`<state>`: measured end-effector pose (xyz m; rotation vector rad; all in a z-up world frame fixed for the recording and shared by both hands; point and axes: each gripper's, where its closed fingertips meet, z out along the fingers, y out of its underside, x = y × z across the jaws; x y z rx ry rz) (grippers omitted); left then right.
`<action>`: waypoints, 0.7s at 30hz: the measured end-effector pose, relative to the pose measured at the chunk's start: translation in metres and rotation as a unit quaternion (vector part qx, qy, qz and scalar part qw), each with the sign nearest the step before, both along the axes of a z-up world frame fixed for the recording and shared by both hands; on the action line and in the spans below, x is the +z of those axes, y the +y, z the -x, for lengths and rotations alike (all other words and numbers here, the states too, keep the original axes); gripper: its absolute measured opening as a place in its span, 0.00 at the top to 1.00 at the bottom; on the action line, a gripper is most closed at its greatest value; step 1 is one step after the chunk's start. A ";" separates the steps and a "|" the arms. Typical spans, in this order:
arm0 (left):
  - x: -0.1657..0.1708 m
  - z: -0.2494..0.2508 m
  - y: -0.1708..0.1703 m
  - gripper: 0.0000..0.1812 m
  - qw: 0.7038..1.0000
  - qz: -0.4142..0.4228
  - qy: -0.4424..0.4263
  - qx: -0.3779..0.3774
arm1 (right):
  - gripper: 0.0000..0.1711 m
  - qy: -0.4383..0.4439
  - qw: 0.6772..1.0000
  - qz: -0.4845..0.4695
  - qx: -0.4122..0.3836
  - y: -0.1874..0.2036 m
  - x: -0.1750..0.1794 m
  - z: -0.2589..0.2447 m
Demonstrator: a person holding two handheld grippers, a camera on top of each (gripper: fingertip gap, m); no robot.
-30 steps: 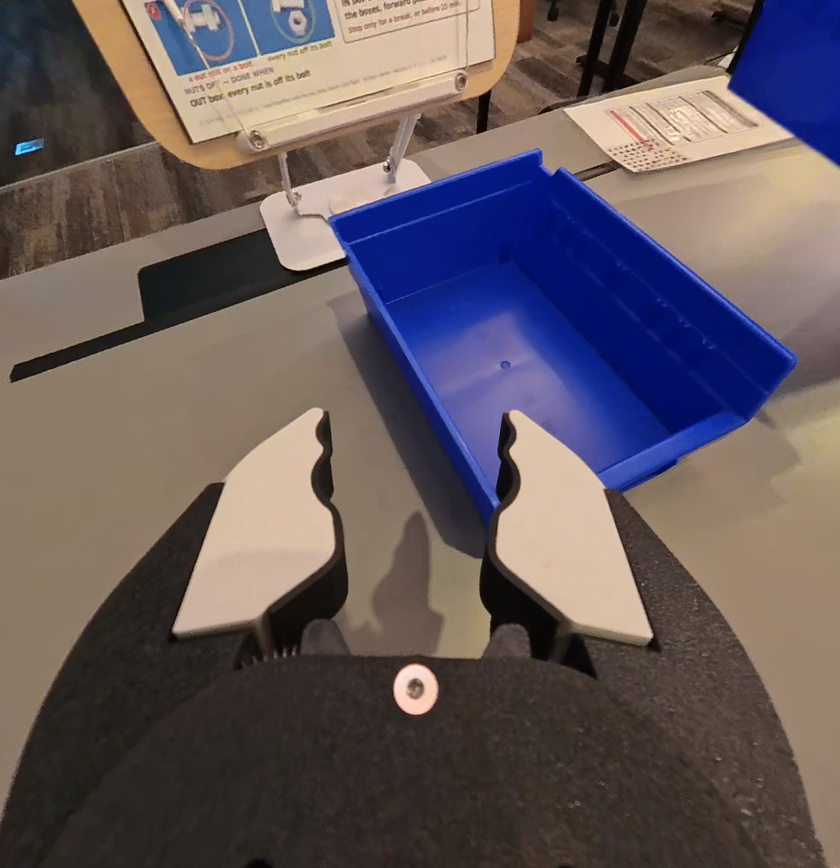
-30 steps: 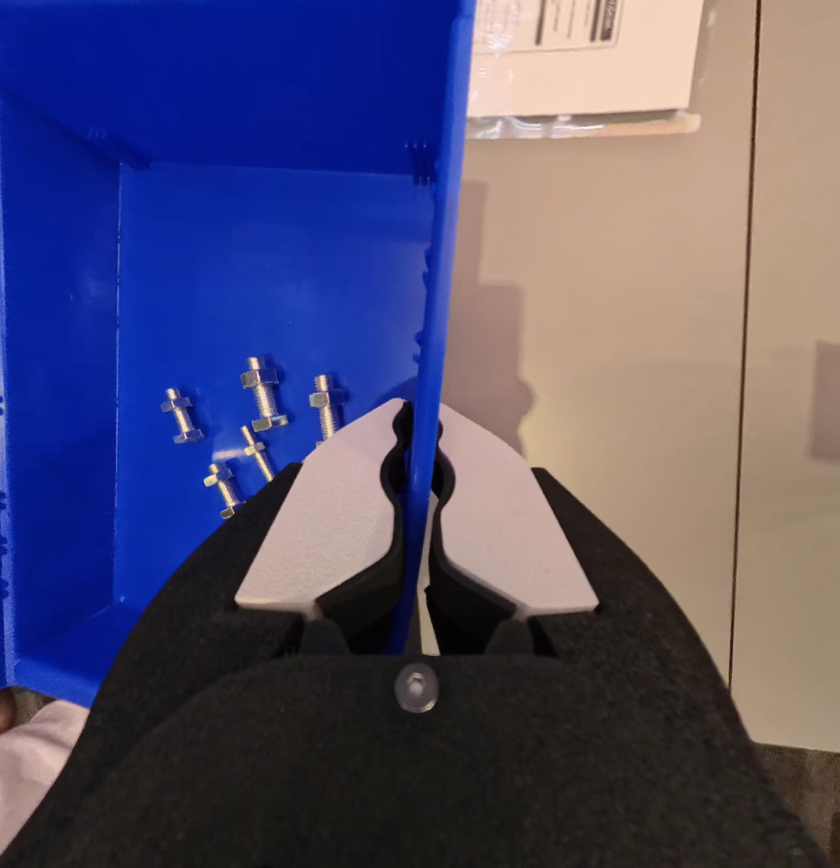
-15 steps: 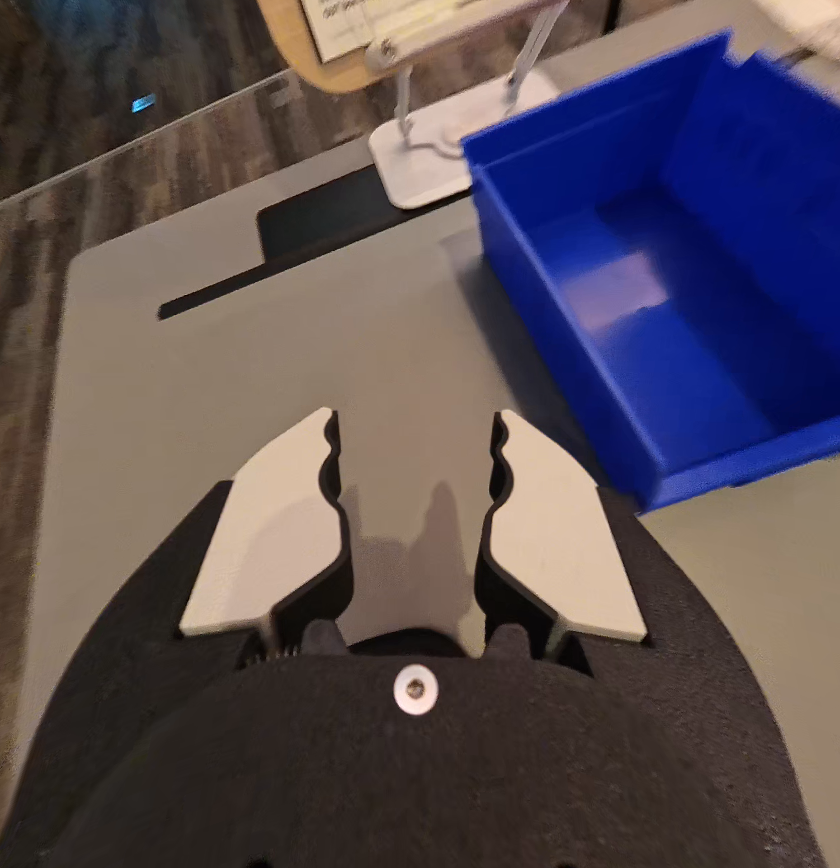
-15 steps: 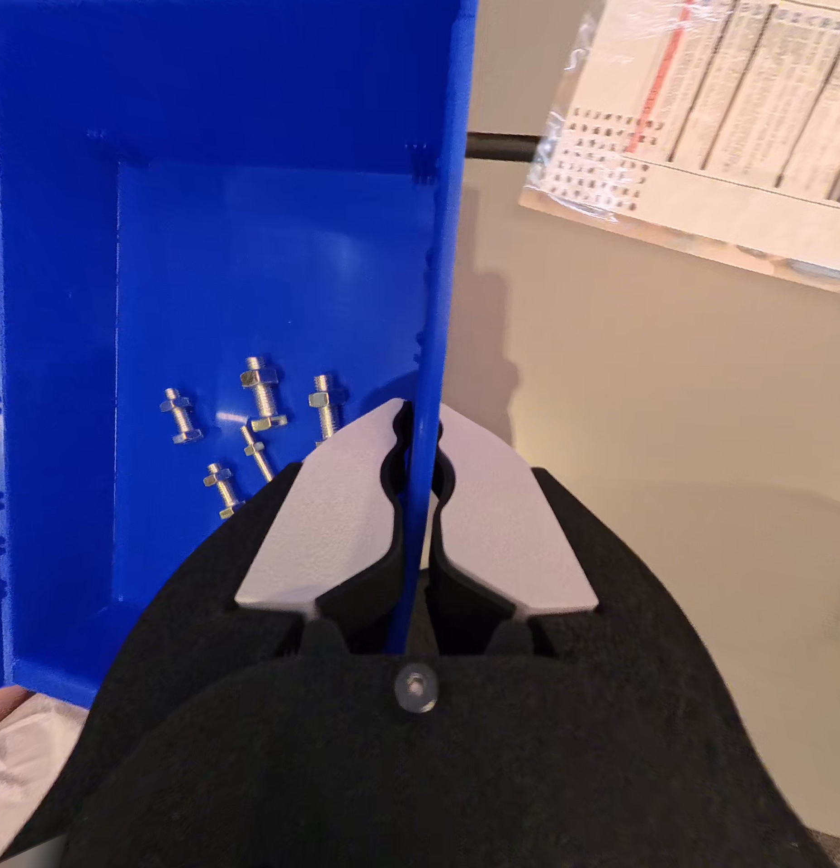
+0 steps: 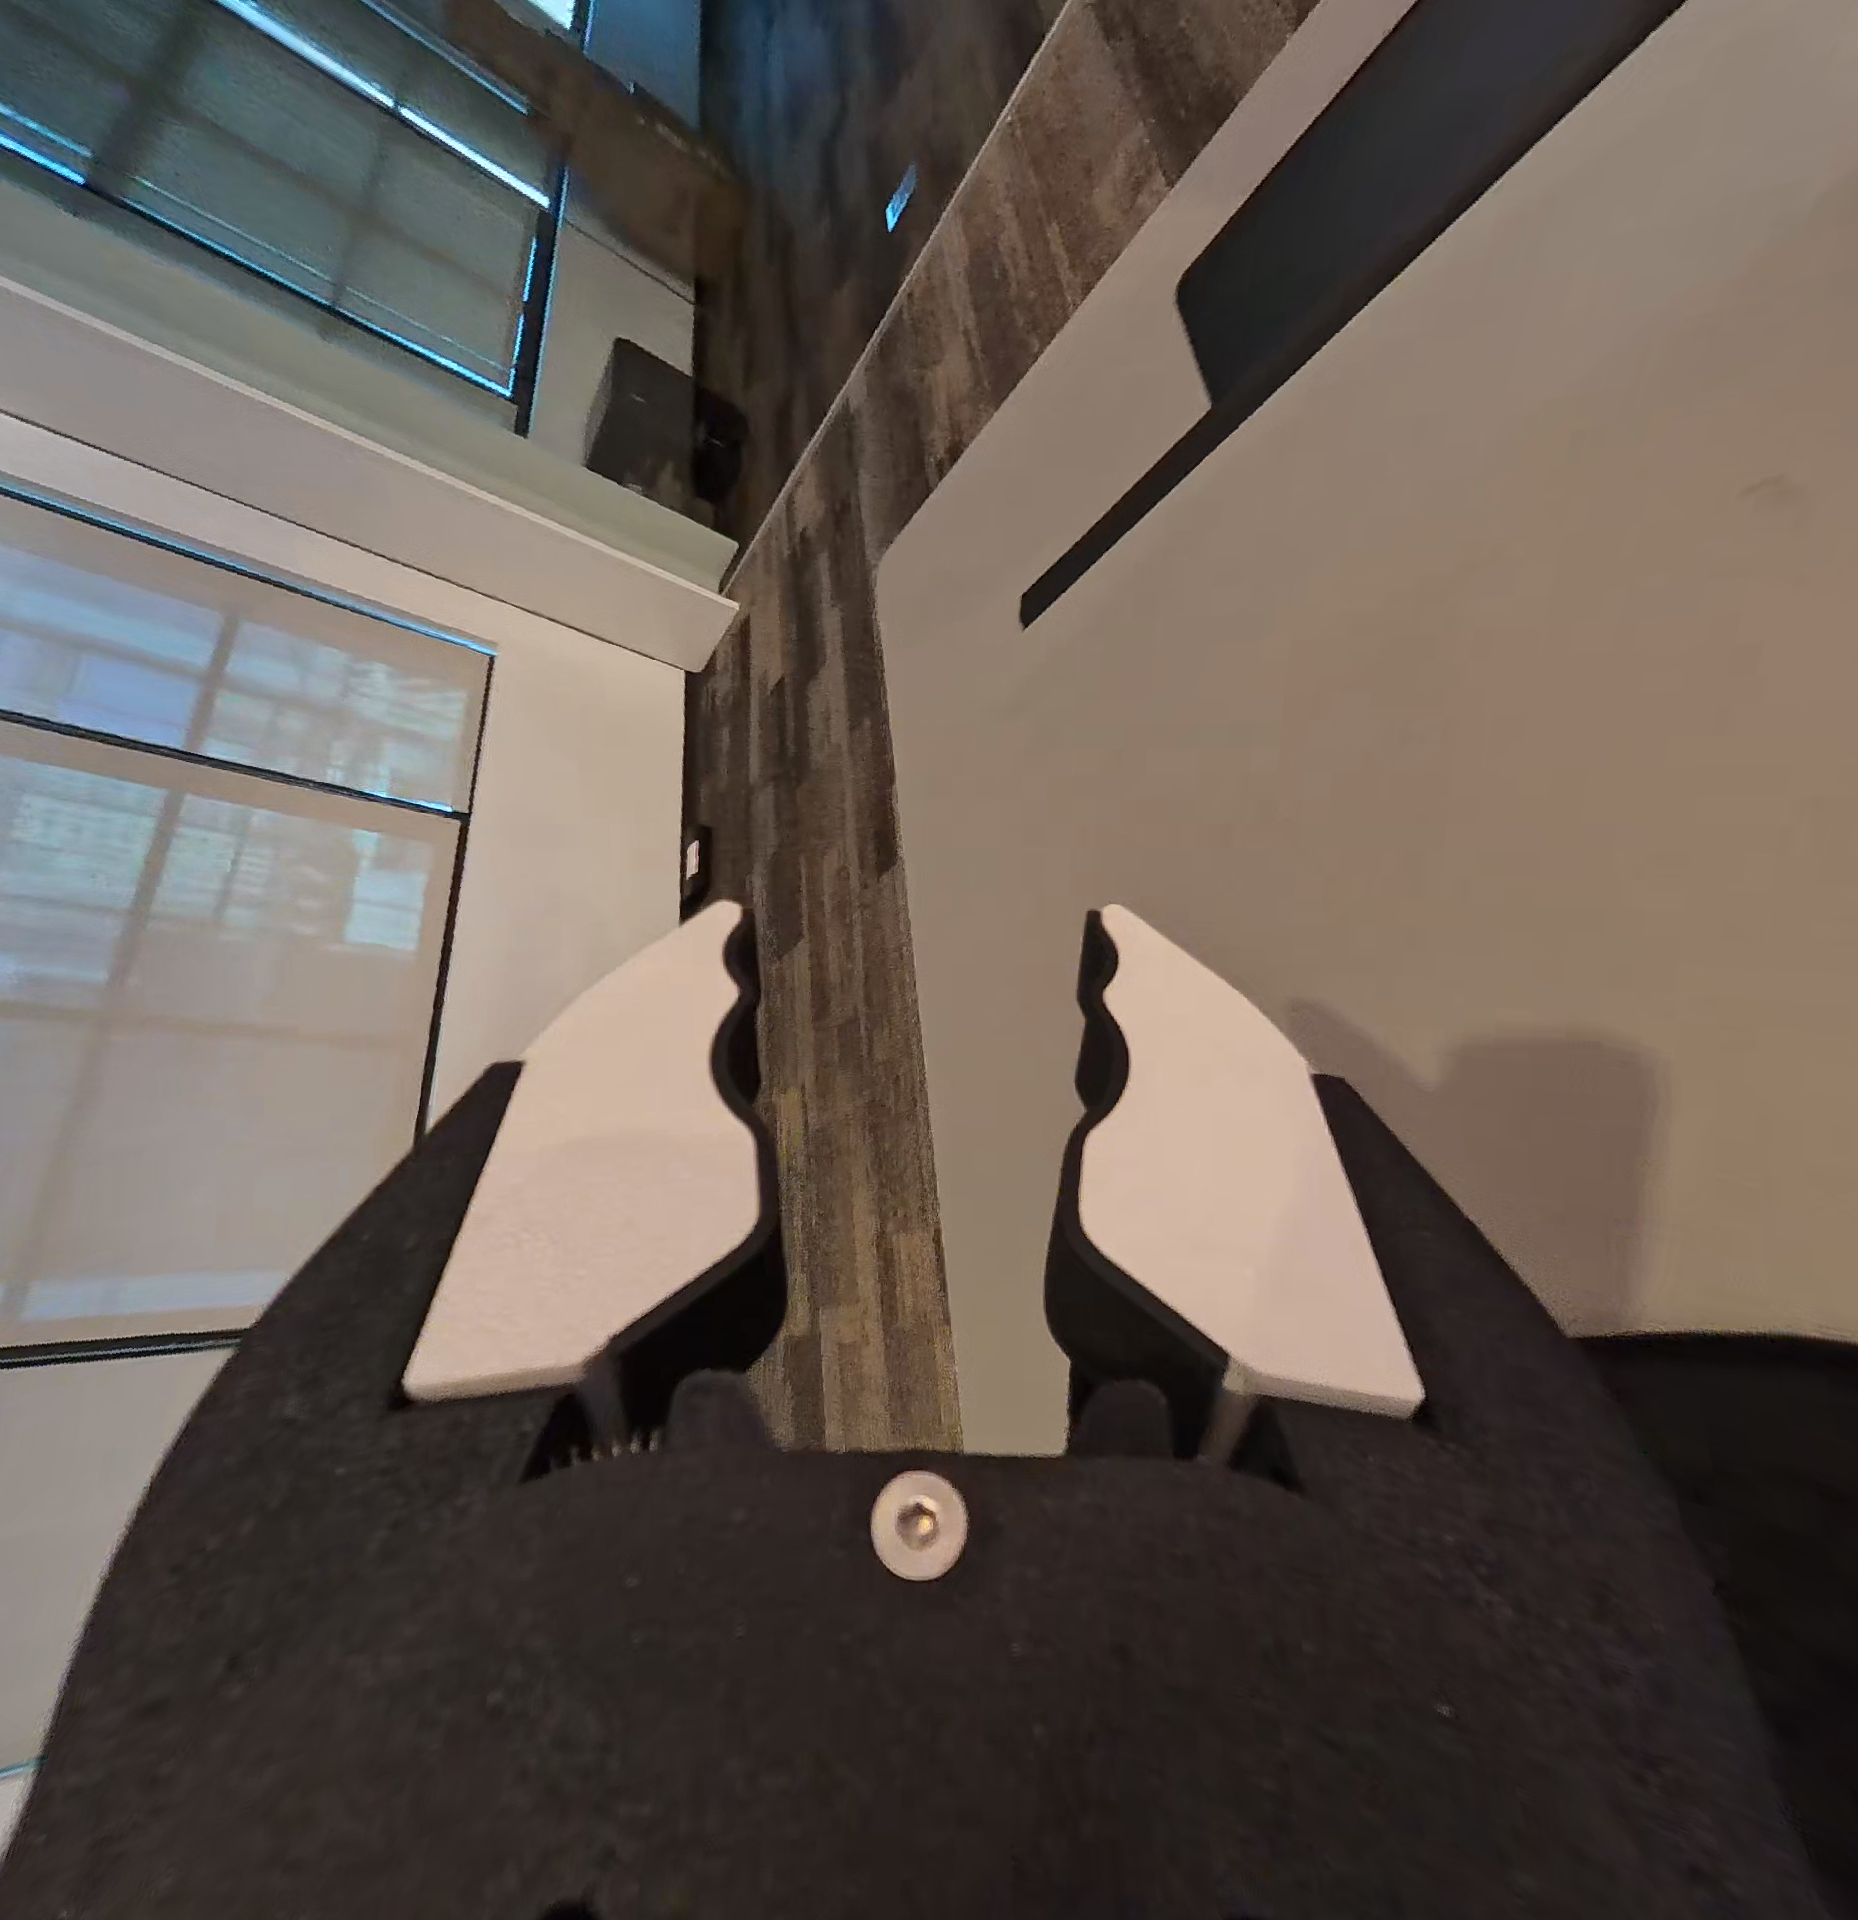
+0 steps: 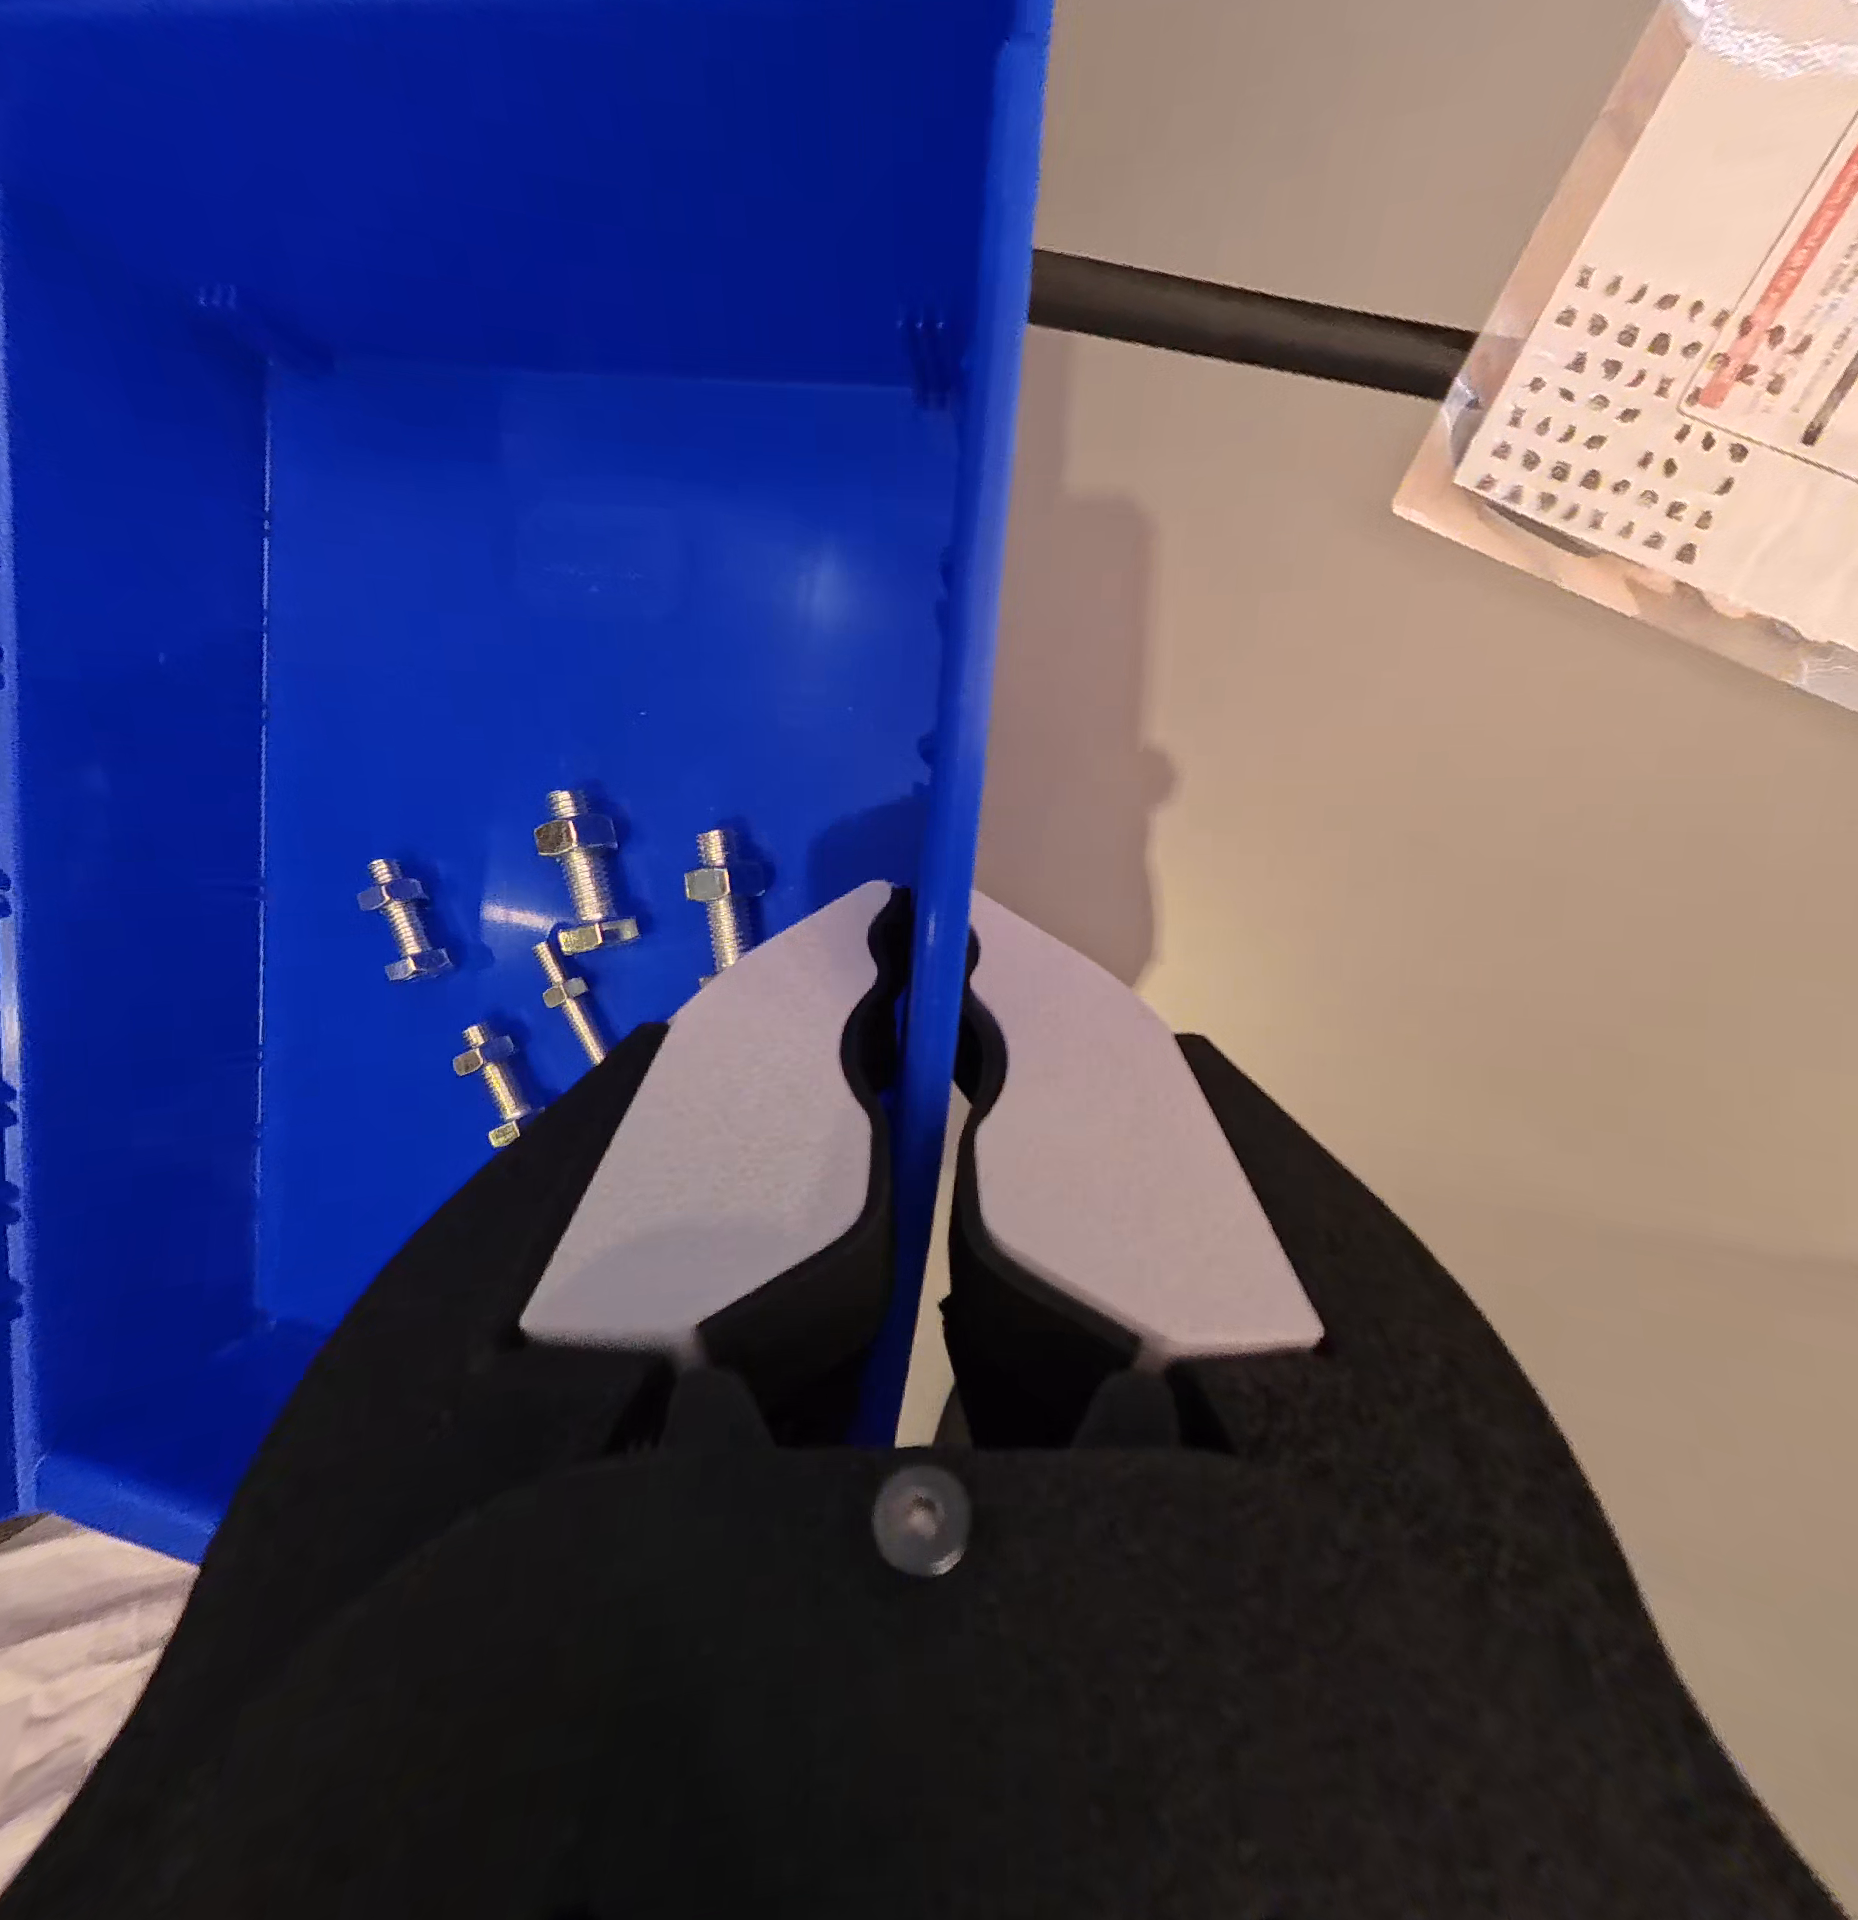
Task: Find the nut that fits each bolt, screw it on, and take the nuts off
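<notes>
grey table [image 6: 1424, 935] under everything. right gripper [image 6: 930, 914] is clamped on the blue bin [image 6: 592, 520] wall; bolts [image 6: 582, 873] inside all wear nuts, so unscrewing looks left. left gripper [image 5: 914, 925] hangs wide open, empty.

The left claw [image 5: 920, 920], a black foam-textured body with two pale grey, wavy-edged fingers [image 5: 613, 1174], is rolled well onto its side, so the grey tabletop [image 5: 1476, 779] stands almost upright along its right. Its fingers are spread wide apart with nothing between them. The right claw [image 6: 930, 914], of the same black and pale grey build, is pressed closed on the thin side wall of a blue plastic bin [image 6: 982, 582]: one finger [image 6: 738, 1132] lies inside the wall and the other outside, both touching it.
</notes>
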<state>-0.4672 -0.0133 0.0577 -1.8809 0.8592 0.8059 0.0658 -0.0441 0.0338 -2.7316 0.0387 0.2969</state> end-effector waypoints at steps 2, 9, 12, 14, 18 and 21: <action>-0.003 0.010 0.001 0.66 1.000 0.007 -0.006 0.009 | 0.96 0.002 1.000 0.000 -0.001 0.003 0.001 0.004; -0.017 0.033 0.004 0.66 0.998 0.030 -0.053 0.018 | 0.96 0.011 1.000 -0.013 0.012 0.015 0.009 0.034; -0.028 0.042 -0.003 0.66 0.988 0.061 -0.143 0.006 | 0.96 0.014 0.999 -0.020 0.027 0.021 0.012 0.059; -0.033 0.048 -0.011 0.65 0.964 0.088 -0.250 -0.012 | 0.96 0.010 0.999 -0.023 0.038 0.027 0.013 0.081; -0.024 0.058 -0.031 0.64 0.879 0.097 -0.461 -0.070 | 0.97 -0.008 0.996 -0.027 0.084 0.048 0.011 0.136; -0.011 0.064 -0.046 0.67 0.817 0.077 -0.563 -0.101 | 0.97 -0.011 0.993 -0.026 0.113 0.065 0.002 0.185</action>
